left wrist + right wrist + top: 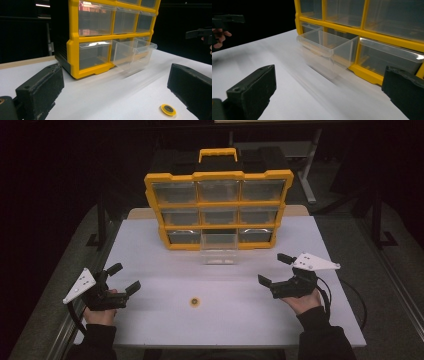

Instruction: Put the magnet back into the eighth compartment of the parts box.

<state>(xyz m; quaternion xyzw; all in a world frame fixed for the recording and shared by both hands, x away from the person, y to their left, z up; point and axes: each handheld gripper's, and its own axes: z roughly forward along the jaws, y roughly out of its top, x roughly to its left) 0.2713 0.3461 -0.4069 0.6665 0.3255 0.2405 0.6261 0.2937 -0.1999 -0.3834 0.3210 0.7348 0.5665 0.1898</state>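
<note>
— Black jaws at lower left: how does the left gripper [121,278] stand?
— Spread wide, holding nothing, near the table's [150,320] left edge.
— And the middle?
— The disc [195,302] lies alone low of centre, bare white all round. Above it a clear drawer [218,249] juts from the cabinet's [218,210] bottom row.
— Lower right?
— The right gripper [274,268] gapes too, empty, well apart from the disc.
</note>
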